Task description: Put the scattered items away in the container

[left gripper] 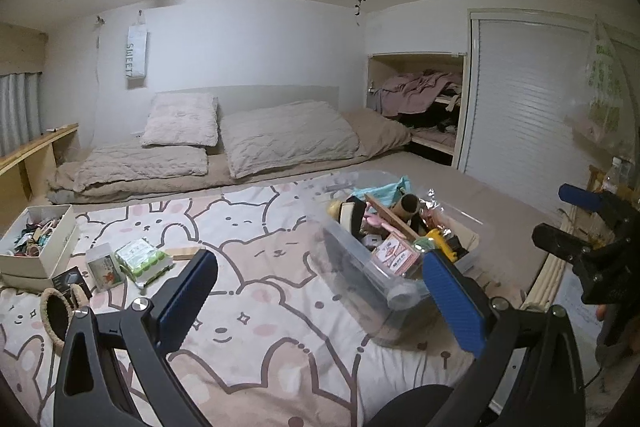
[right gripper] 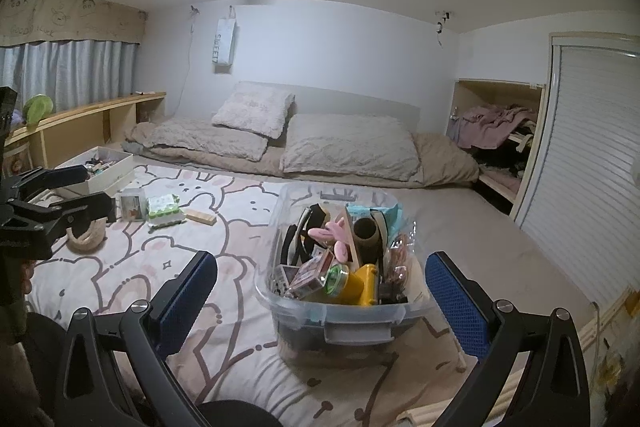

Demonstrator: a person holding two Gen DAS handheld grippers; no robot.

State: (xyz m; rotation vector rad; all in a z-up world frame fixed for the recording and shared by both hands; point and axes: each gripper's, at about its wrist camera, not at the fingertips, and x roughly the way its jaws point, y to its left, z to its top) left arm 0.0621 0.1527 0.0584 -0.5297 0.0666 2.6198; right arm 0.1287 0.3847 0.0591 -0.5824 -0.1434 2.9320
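I hold both grippers above the bed, nothing between either pair of jaws. Left gripper (left gripper: 320,291) jaws spread wide; right gripper (right gripper: 322,297) the same, framing the clear container (right gripper: 344,313), which sits on the bear-print blanket (right gripper: 160,267) packed with small items. Still loose on the blanket, well left of it: green pack (left gripper: 144,261), small white box (left gripper: 103,266), wooden block (right gripper: 201,216), woven ring (right gripper: 86,237).
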